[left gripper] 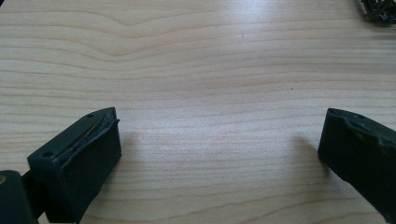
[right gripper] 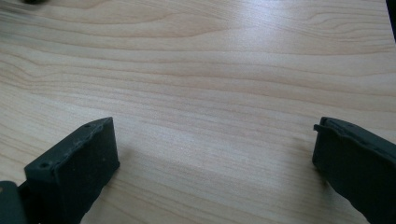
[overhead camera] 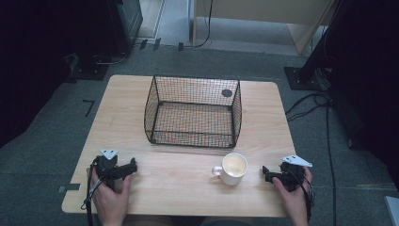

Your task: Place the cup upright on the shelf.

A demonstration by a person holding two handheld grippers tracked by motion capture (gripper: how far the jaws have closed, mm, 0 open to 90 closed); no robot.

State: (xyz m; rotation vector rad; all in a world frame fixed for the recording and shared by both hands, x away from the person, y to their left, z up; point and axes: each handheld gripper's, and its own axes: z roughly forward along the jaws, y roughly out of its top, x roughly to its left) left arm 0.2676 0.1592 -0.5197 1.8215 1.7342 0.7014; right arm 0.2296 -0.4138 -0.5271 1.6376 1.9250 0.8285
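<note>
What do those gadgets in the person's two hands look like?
Each hand holds a small black gripper. The left gripper and the right gripper each carry a pale grey three-cornered plate on top and trail a black cable. Up close, each has two blocky black jaws with dark padded inner faces. No sleeves show.

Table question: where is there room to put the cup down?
Bare wood lies between the left gripper and the cup, and on both sides of the wire basket. The table is tightest between the cup and the right gripper.
</note>
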